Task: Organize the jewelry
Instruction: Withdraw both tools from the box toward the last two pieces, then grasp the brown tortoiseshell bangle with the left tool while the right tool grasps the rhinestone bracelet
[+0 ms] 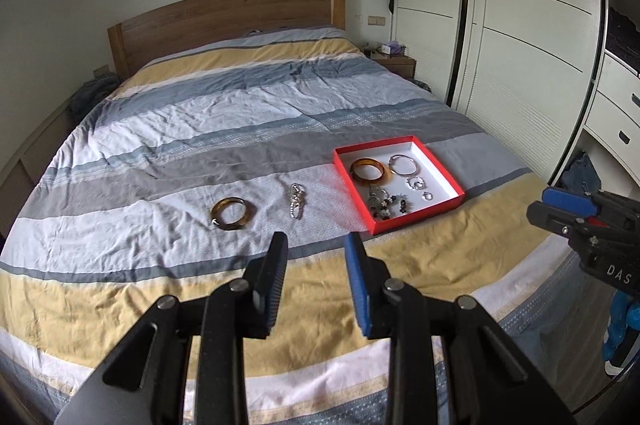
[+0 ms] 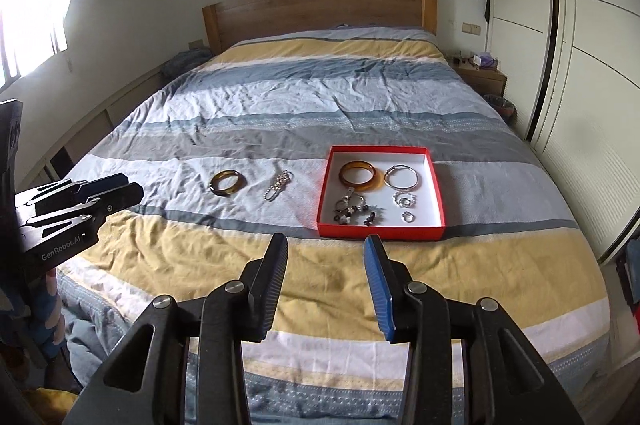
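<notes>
A red box with a white inside lies on the striped bedspread. In it sit an amber bangle, a silver bangle, small rings and a beaded charm bracelet. Left of the box, on the cover, lie a silver chain bracelet and a second amber bangle. My left gripper hangs open and empty above the yellow stripe near the bed's foot. My right gripper is also open and empty, just short of the box.
The bed has a wooden headboard at the far end. White wardrobe doors run along the right. A nightstand with small items stands by the headboard, a bin beside it. A window glares at left.
</notes>
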Available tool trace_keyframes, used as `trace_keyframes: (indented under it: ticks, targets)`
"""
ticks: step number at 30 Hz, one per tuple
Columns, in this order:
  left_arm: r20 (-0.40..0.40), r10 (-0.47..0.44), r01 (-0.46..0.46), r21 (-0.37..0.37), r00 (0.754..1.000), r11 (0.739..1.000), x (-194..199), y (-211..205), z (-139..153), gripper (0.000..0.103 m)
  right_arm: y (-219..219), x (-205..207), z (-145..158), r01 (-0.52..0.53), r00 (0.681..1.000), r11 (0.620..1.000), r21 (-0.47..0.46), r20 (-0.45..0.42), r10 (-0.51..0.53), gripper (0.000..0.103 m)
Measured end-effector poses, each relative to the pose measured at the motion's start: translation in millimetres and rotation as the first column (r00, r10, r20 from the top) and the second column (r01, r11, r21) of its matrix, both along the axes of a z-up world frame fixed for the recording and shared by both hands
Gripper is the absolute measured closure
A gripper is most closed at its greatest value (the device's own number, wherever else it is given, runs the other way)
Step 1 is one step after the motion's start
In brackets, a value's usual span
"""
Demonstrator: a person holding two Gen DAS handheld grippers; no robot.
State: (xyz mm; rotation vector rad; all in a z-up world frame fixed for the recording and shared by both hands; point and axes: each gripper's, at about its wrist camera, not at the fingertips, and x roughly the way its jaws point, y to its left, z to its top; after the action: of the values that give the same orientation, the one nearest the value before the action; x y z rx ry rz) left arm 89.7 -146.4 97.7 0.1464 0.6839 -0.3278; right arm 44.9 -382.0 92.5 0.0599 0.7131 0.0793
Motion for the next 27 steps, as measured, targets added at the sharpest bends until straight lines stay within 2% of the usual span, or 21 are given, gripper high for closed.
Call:
trace_keyframes:
  ticks: [6,14,22,23,24,27]
  targets:
    - [0.052,0.045,-0.044,-0.016,0.998,0.999,-44,33,11,0.075,33,-37,23,-0.024,0.999,1.000,-0.017,0.036,0.024,0.061]
    - [0.076,0.163,-0.159,-0.050,0.984,0.986,-63,95,14,0.075,71,-53,40,-0.077,0.994,0.997,-0.027,0.074,0.079,0.059]
    - [0.043,0.241,-0.239,-0.046,0.969,0.970,-28,138,-2,0.073,85,-14,32,-0.100,0.993,0.995,-0.015,0.059,0.100,0.059]
    - [0.032,0.247,-0.245,-0.046,0.969,0.968,-19,141,-6,0.069,86,-5,28,-0.100,0.994,0.995,-0.014,0.053,0.101,0.059]
    - [0.023,0.251,-0.250,-0.051,0.968,0.967,-12,145,-11,0.055,86,4,24,-0.102,0.994,0.995,-0.011,0.045,0.102,0.059]
    - [-0.017,0.254,-0.254,-0.060,0.967,0.965,18,150,-26,0.052,87,34,9,-0.106,0.994,0.994,0.003,0.016,0.106,0.059]
